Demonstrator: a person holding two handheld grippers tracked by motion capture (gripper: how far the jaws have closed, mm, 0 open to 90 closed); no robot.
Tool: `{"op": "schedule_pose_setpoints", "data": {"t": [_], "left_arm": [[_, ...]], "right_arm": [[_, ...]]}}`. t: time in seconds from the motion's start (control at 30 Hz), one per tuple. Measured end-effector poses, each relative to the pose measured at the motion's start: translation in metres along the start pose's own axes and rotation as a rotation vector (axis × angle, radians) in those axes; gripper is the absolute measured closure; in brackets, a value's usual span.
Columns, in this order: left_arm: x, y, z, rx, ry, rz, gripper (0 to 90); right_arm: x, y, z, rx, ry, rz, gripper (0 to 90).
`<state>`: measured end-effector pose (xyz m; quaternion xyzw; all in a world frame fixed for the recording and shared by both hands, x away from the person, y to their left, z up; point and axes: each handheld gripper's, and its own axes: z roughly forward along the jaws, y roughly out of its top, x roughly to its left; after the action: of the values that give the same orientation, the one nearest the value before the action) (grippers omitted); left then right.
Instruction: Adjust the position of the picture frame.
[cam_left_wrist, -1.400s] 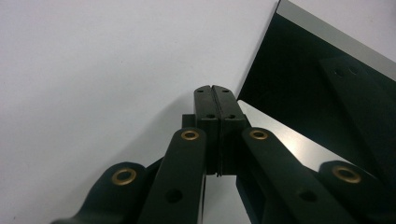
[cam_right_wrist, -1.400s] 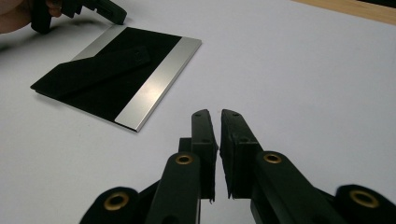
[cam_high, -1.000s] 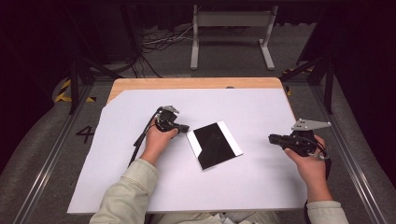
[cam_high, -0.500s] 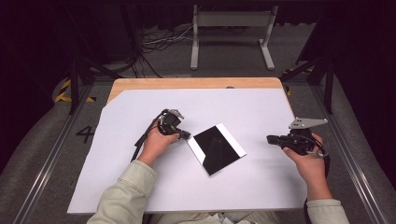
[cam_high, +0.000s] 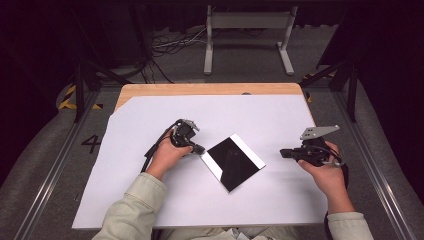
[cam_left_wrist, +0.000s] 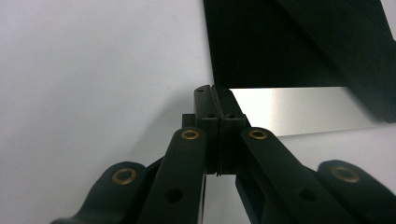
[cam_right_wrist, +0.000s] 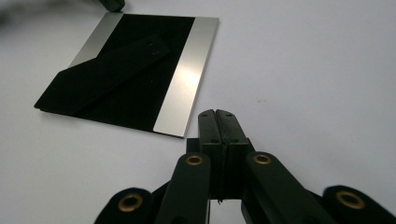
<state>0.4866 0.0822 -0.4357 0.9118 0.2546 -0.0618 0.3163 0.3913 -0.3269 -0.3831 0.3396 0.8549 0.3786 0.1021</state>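
Black-and-silver picture frame (cam_high: 233, 162), lying face down near the middle of the white worktop (cam_high: 150, 120), corners turned diamond-wise toward the near and far edges. Left tool (cam_high: 199, 149), pressed together and pinching nothing, has its tips at the frame's left corner. Right tool (cam_high: 283, 152), likewise pressed together and empty, points at the frame from well apart toward the right edge, so the left hand is nearer.

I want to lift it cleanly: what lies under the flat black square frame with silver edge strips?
The black square frame with silver strips lies flat on the white sheet. Whatever is beneath it is covered.
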Motion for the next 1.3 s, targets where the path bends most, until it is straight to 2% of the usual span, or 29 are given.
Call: {"op": "schedule_pose_setpoints", "data": {"t": [0.17, 0.33, 0.47, 0.57, 0.63, 0.7, 0.8, 0.83, 0.87, 0.97, 1.3], "left_arm": [[-0.006, 0.001, 0.000, 0.032, -0.027, -0.002, 90.0], [-0.006, 0.000, 0.000, 0.037, -0.041, 0.001, 90.0], [-0.006, 0.000, -0.001, 0.024, -0.043, 0.005, 90.0], [-0.006, 0.001, -0.010, -0.030, -0.013, 0.006, 90.0], [-0.006, 0.001, -0.012, -0.043, -0.001, 0.007, 90.0], [-0.006, -0.001, -0.019, -0.093, 0.030, -0.002, 90.0], [-0.006, -0.002, -0.026, -0.138, 0.050, -0.008, 90.0], [-0.006, -0.002, -0.026, -0.138, 0.050, -0.008, 90.0], [-0.006, -0.002, -0.032, -0.167, 0.067, -0.003, 90.0], [-0.006, -0.003, -0.040, -0.208, 0.084, -0.003, 90.0], [-0.002, -0.008, -0.054, -0.266, 0.108, -0.021, 90.0]], "right_arm": [[0.003, 0.002, 0.010, 0.051, 0.037, -0.027, 89.8], [0.003, 0.001, 0.015, 0.045, 0.069, -0.030, 89.9], [0.004, 0.000, 0.019, 0.054, 0.073, -0.042, 89.9], [0.008, 0.000, 0.026, 0.076, 0.088, -0.071, 89.9], [0.009, 0.000, 0.029, 0.082, 0.089, -0.079, 89.9], [0.013, 0.000, 0.036, 0.099, 0.085, -0.095, 89.9], [0.017, -0.001, 0.045, 0.120, 0.093, -0.121, 89.9], [0.017, -0.001, 0.045, 0.120, 0.093, -0.121, 89.9], [0.020, -0.001, 0.052, 0.137, 0.099, -0.139, 89.9], [0.023, -0.002, 0.057, 0.149, 0.109, -0.157, 89.9], [0.030, -0.001, 0.066, 0.172, 0.150, -0.197, 90.0]]}}
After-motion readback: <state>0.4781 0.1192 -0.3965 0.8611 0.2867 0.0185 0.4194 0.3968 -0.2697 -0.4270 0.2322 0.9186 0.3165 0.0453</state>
